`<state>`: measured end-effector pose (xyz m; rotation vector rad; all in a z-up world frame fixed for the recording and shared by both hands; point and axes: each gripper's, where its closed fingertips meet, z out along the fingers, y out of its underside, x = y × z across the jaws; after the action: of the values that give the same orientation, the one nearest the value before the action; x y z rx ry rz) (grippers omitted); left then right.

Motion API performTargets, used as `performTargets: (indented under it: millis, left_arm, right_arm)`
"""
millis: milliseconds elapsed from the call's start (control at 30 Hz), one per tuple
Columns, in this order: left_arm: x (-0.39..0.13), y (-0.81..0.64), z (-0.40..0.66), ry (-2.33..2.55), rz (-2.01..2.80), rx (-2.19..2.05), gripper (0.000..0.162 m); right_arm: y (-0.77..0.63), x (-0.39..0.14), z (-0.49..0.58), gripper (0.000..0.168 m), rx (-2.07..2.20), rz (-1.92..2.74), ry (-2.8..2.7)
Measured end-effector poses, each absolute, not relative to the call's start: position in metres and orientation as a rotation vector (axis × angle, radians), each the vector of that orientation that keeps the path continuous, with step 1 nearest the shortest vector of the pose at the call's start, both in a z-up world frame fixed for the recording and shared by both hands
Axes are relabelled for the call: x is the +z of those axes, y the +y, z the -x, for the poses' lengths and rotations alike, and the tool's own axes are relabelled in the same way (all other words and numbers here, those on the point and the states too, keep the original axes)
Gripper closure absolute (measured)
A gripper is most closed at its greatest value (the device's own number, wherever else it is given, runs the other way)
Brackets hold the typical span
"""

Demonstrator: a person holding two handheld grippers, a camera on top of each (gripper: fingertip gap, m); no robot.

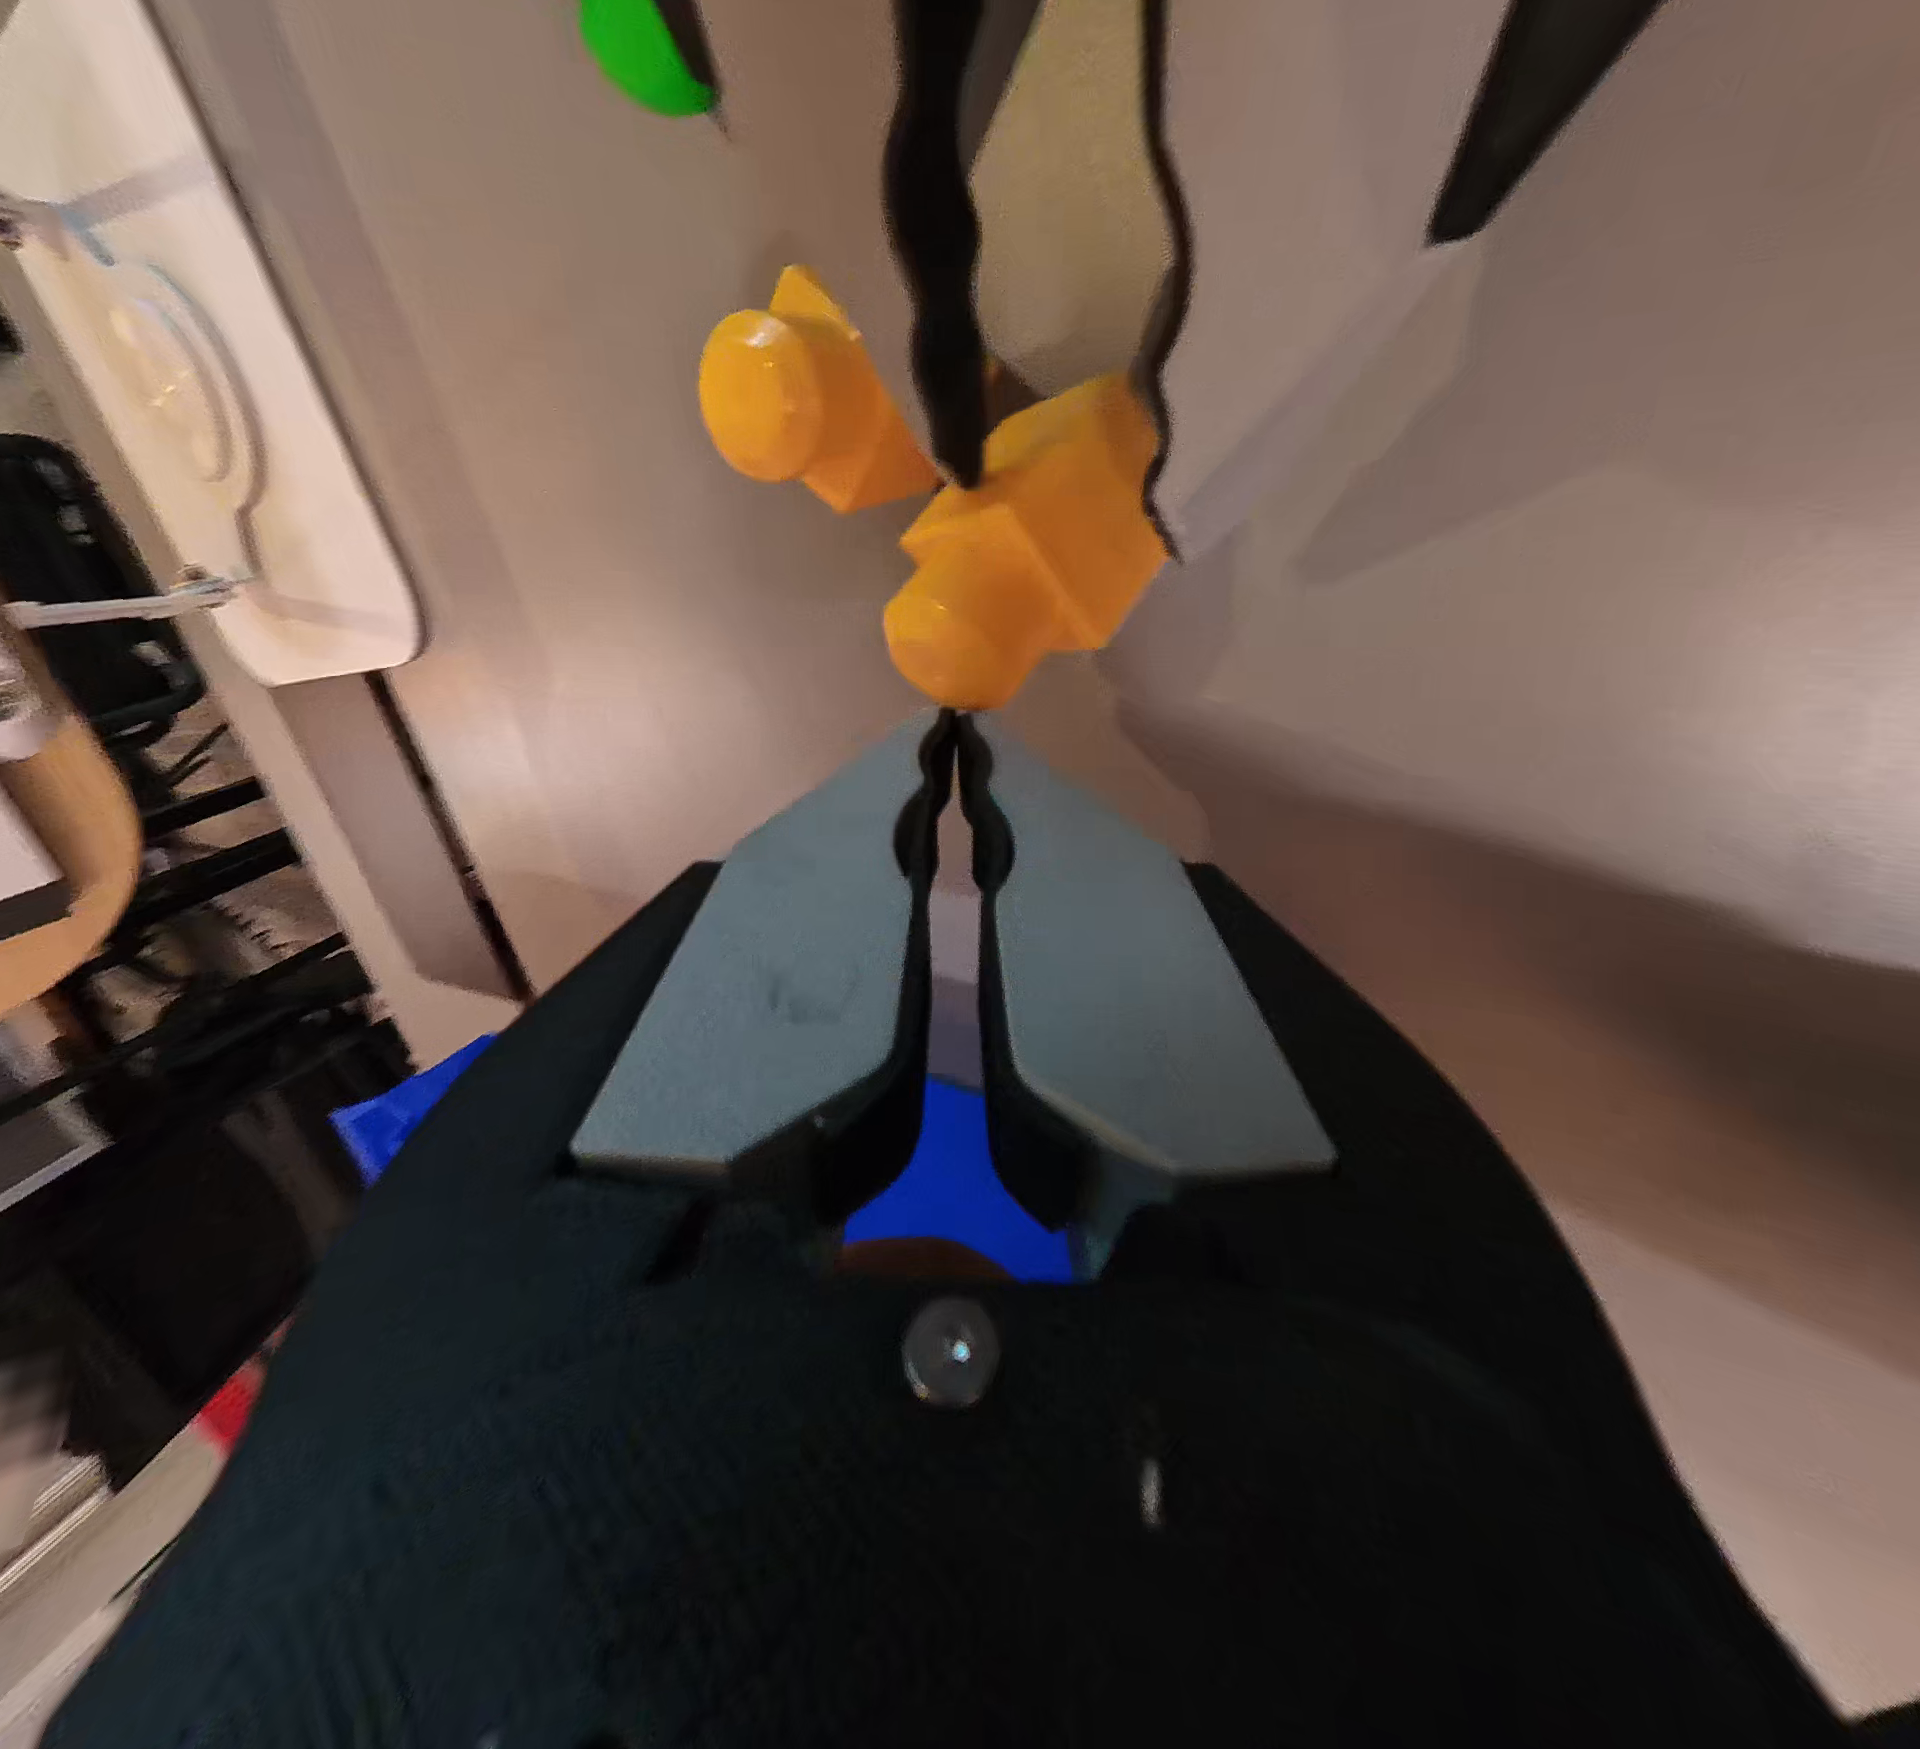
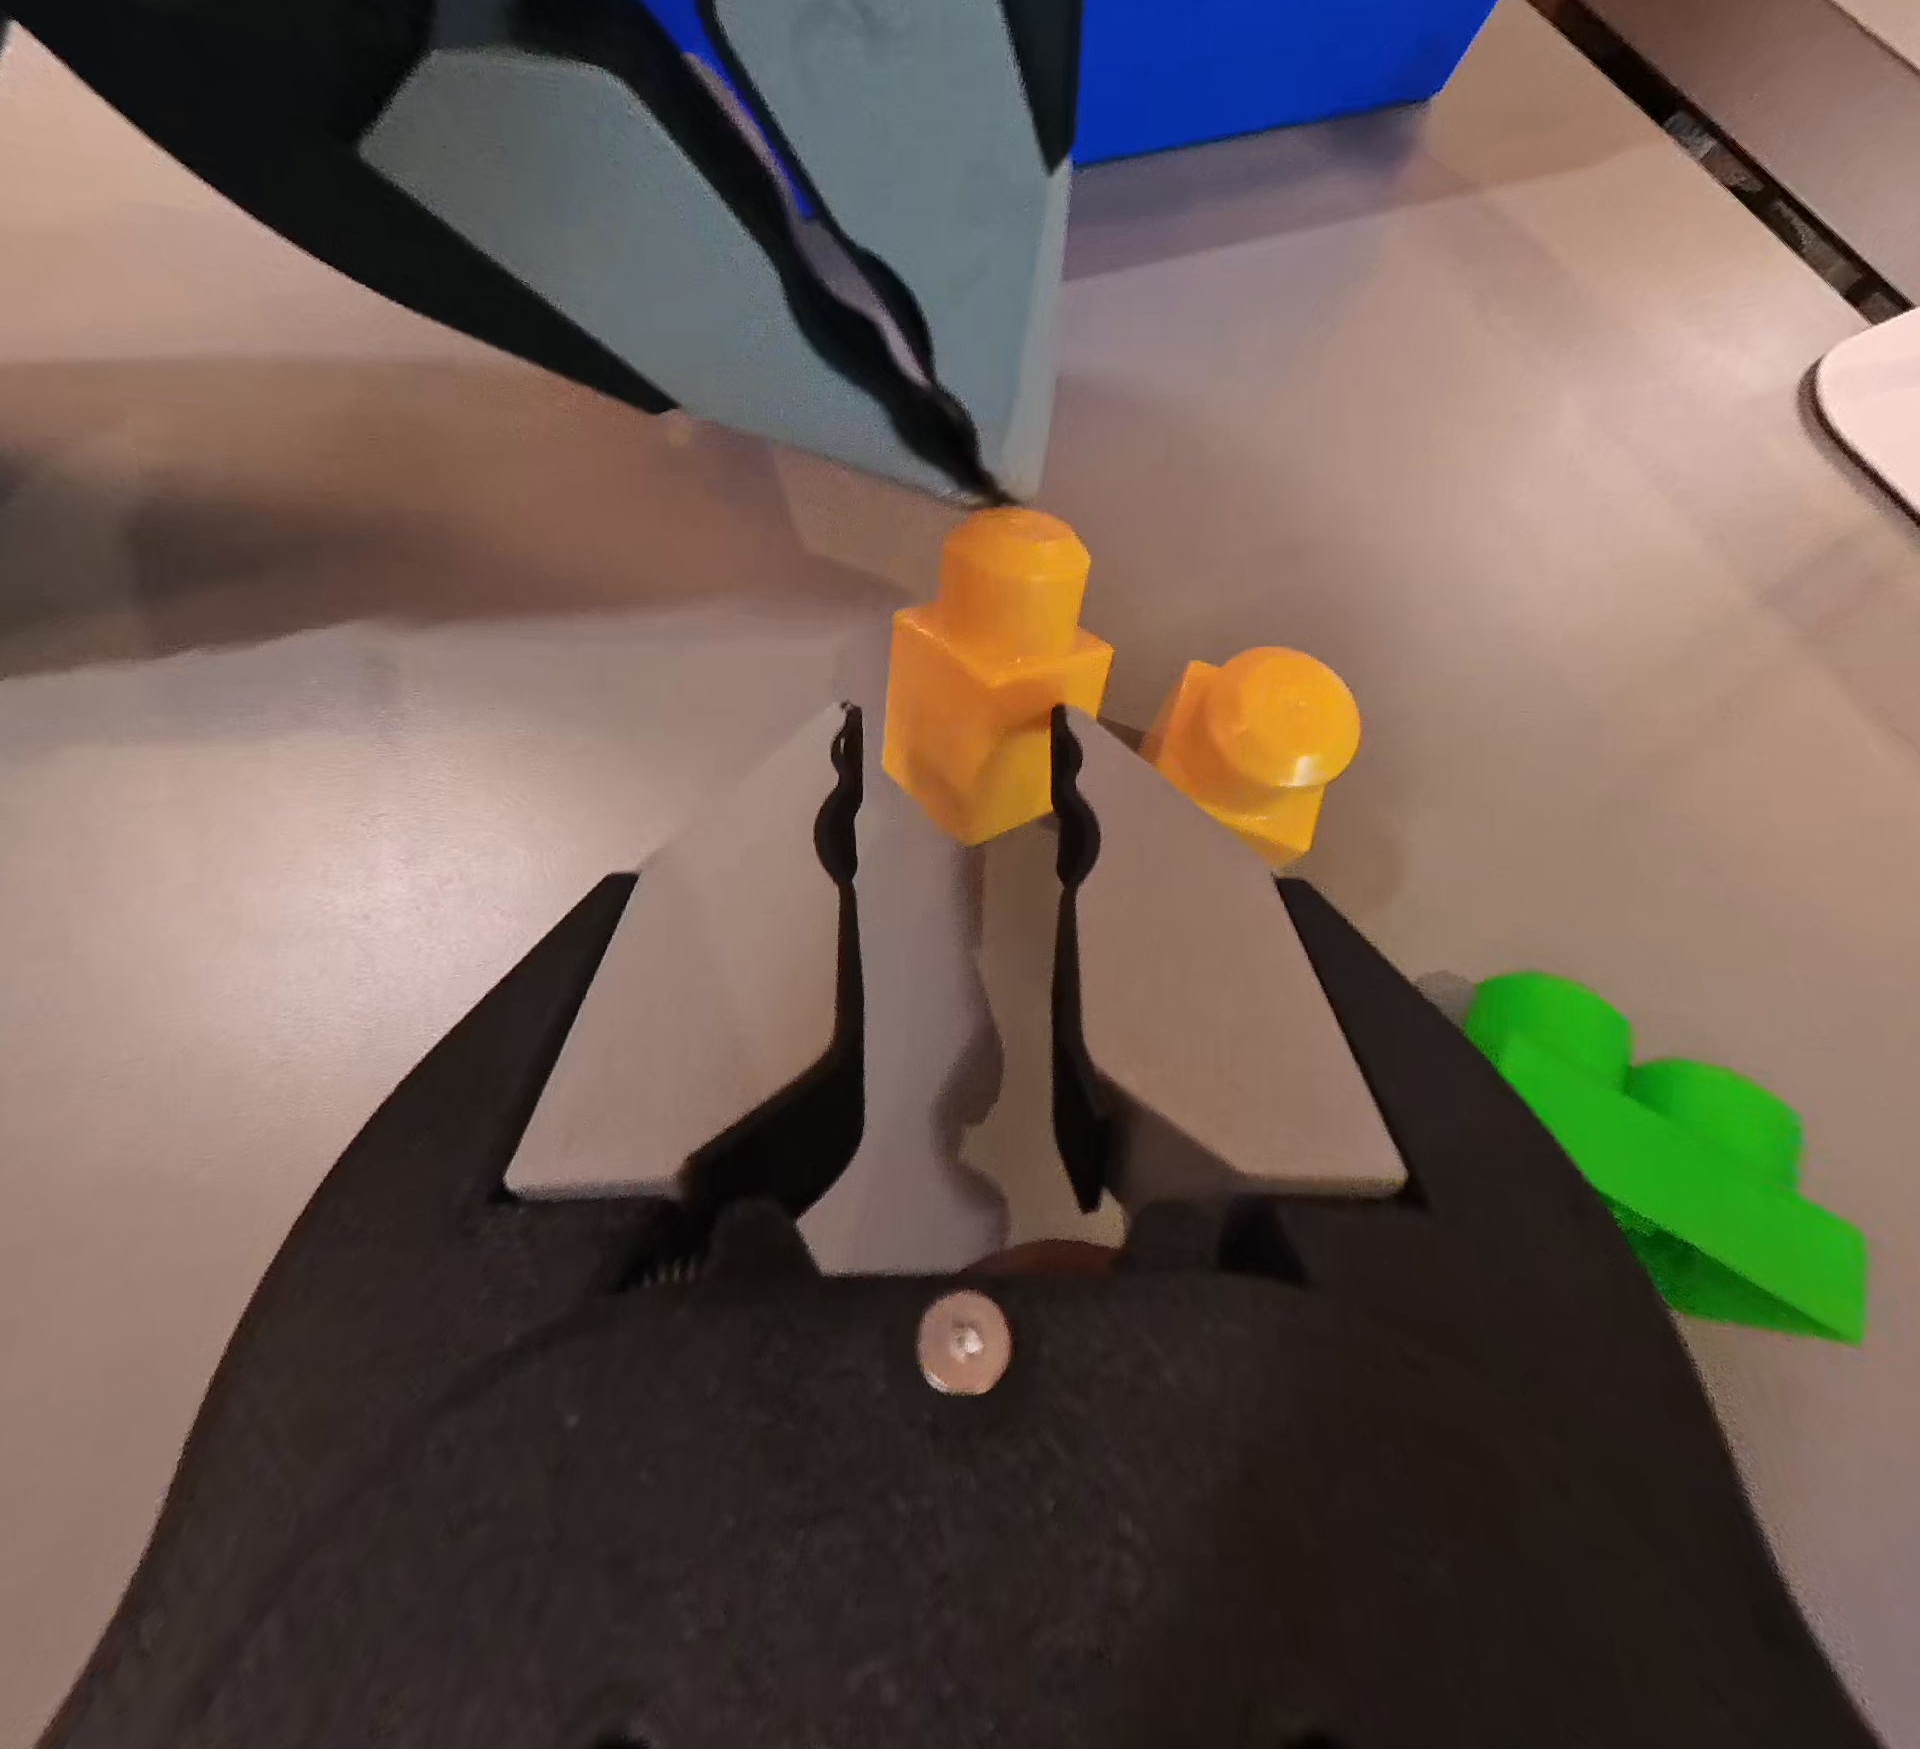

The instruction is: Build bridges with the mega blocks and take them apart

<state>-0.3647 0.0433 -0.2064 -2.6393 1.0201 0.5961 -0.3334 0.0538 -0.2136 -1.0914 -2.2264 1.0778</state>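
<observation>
Right wrist view | orange block (image 2: 992, 712) between parted right fingers (image 2: 1070, 764); left fingers (image 2: 977, 473) closed above

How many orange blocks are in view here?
2. One upright orange block stands between the right tongs; the second orange block lies tilted just beside it. Others may be hidden.

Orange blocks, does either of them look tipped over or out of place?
Yes. One orange block stands upright between the right tool's open fingers. The second block beside it leans askew, stud pointing sideways, not seated flat on the table.
</observation>
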Motion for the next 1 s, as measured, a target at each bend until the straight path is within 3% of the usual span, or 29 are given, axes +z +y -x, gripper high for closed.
performTargets:
  millis: [400,667,833,900,1000]
  left_arm:
    - [-0.218,0.037,0.36,0.984,2.678,0.494,0.162]
    - [-0.249,0.013,0.313,0.699,2.581,0.17,0.162]
    - [-0.239,0.026,0.312,0.385,2.571,0.343,0.162]
    - [-0.24,0.039,0.314,0.222,2.574,0.351,0.162]
    - [-0.251,0.053,0.319,0.077,2.59,0.353,0.162]
  right_arm:
    - [0.07,-0.225,0.324,0.13,1.003,1.131,-2.221]
    - [0.097,-0.204,0.318,0.095,1.169,1.136,-2.041]
    - [0.122,-0.186,0.332,0.101,1.34,1.241,-1.933]
    - [0.138,-0.19,0.345,0.109,1.354,1.348,-1.872]
    - [0.154,-0.203,0.361,0.108,1.27,1.432,-1.859]
